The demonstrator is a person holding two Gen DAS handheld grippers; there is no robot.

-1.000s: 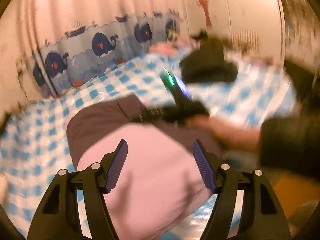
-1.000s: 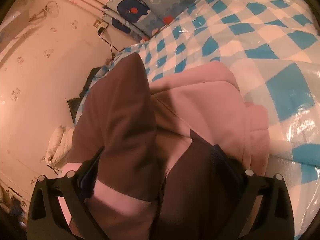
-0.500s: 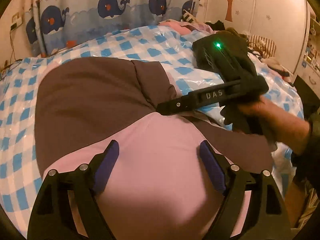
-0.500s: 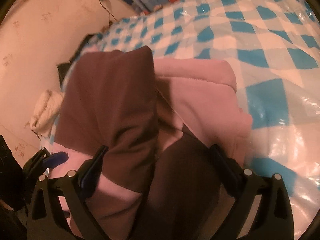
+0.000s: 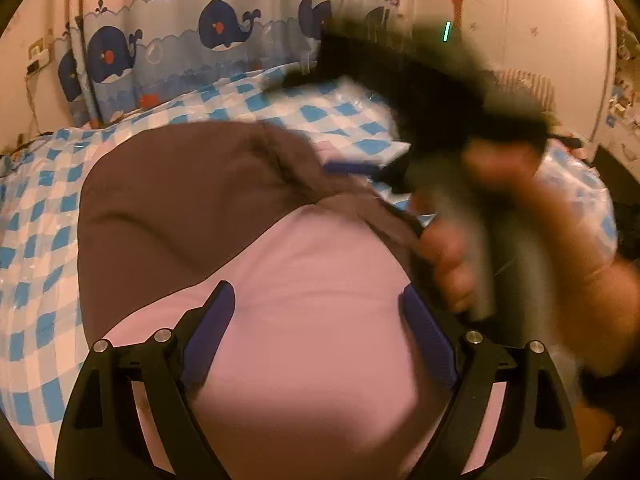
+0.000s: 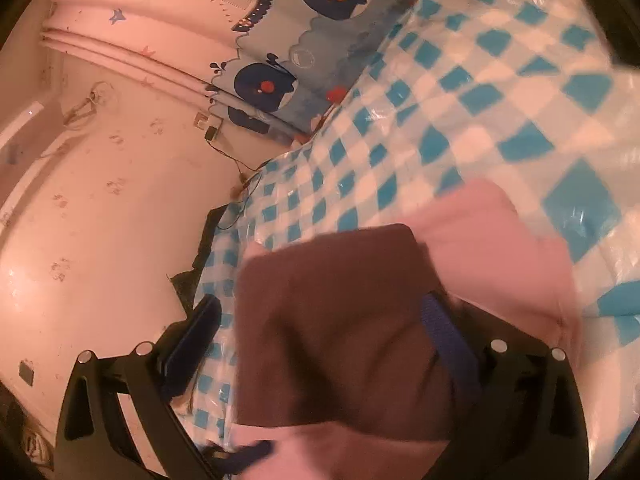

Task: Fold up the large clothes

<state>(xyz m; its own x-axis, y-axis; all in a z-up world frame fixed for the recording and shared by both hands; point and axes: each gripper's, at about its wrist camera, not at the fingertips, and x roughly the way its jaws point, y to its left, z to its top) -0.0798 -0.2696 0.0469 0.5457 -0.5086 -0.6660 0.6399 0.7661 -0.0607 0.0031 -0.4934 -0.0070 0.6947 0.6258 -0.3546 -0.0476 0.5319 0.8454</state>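
A large pink and brown garment (image 5: 304,280) lies folded on a blue-and-white checked cover (image 5: 36,240). My left gripper (image 5: 316,324) is open and empty, hovering just above the pink panel. My right gripper (image 6: 320,340) is open over the brown part (image 6: 340,328) of the garment, with pink fabric (image 6: 500,248) beyond it; nothing is pinched between its pads. In the left wrist view the right gripper (image 5: 420,92) and the hand holding it appear blurred at the right, above the garment's right edge.
A whale-print curtain (image 5: 216,36) hangs behind the bed. A pink wall (image 6: 100,220) with a socket and cable runs along the bed's left side. Clutter sits at the far right of the room (image 5: 624,80).
My right gripper has lifted up and away from the garment's right side and is moving fast. My left gripper has stayed open over the pink panel, drawing slightly back.
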